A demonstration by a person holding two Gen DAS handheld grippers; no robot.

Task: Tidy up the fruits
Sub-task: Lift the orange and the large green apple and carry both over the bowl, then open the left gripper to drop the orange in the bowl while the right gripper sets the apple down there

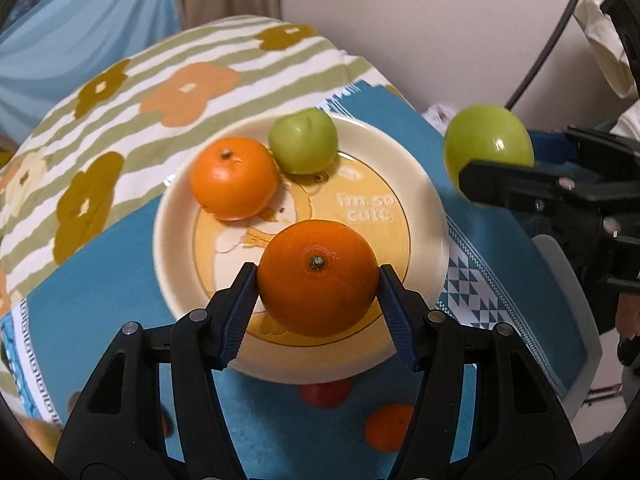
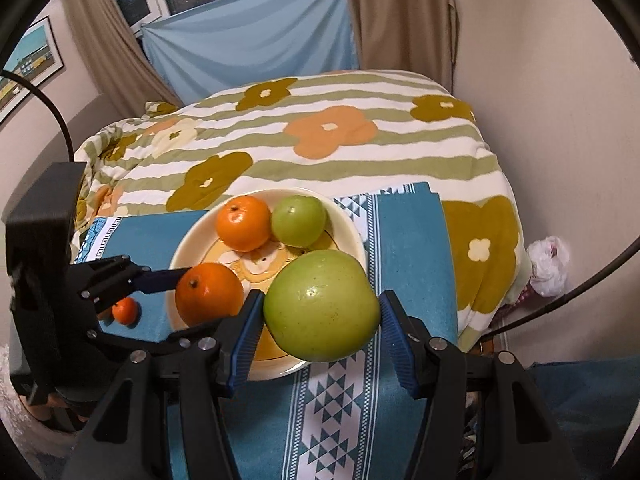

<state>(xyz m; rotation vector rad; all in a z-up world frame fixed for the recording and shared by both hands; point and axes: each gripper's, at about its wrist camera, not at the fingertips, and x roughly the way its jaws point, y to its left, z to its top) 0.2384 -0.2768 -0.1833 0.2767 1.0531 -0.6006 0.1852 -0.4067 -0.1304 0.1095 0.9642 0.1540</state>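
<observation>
- Step in hand, as I judge it: carrying fruit to the round cream plate [image 1: 424,184], which holds one orange and one green apple.
- Left gripper [image 1: 318,280] is clamped on a round orange mandarin [image 1: 316,276] above the plate's near side.
- Right gripper [image 2: 320,312] is clamped on a large green apple [image 2: 320,304] over the plate's right edge.
- Next move: lower each, then release.

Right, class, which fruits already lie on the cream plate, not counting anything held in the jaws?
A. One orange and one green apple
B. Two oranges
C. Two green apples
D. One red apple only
A: the plate carries one orange beside one green apple, while the left gripper holds a second orange and the right gripper holds a second green apple.
</observation>
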